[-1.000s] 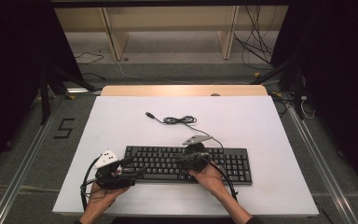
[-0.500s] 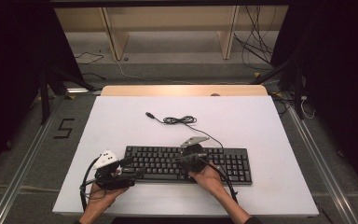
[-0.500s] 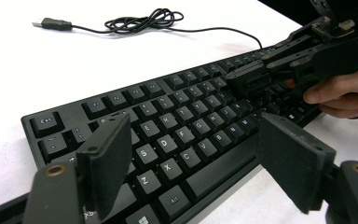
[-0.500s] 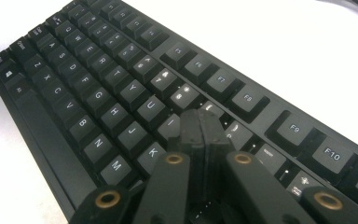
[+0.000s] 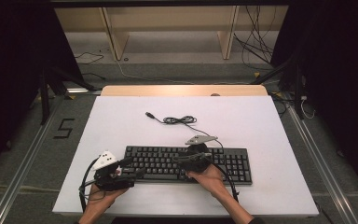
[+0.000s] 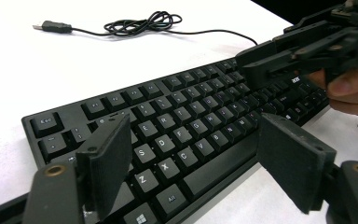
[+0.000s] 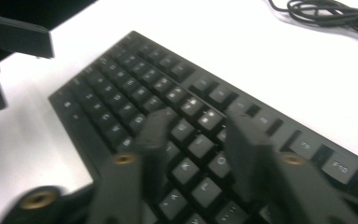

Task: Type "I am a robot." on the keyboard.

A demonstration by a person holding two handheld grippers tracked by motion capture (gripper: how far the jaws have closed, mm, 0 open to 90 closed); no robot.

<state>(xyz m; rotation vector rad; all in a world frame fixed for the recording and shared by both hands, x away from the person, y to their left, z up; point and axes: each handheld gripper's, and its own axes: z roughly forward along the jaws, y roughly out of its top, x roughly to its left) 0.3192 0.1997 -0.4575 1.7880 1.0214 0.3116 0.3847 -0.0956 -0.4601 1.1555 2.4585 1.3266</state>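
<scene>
Two hands come in from the near edge of the white table (image 5: 261, 130), each carrying a black gripper. The tabletop is smooth, matt and rectangular, with a pale wooden strip along its far side.

The left gripper (image 5: 130, 169) sits low at the keyboard's left end, its grey three-cornered plate tilted upward and a dark cable looping down beside the hand. In the left gripper view (image 6: 191, 172) its flat, square-edged pads stand spread wide apart with nothing between them, over the letter keys near the keyboard's front edge.

The black keyboard (image 5: 233, 161) lies flat across the near half of the table, long side towards the person, its low keycaps in tidy rows.

The right gripper (image 5: 184, 158) hovers over the middle of the keys, the right hand (image 5: 209, 175) resting behind it. In the right gripper view (image 7: 193, 140), blurred, its jaws have just been opening and now stand partly apart above the keys, gripping nothing.

Farther off, the keyboard's thin cable (image 5: 179, 120) runs to a loose coil, ending in a USB plug (image 5: 150, 115) lying on bare table.

Beyond, grey floor, metal rails, stray wires and a pale wooden frame stand between dark curtains.
</scene>
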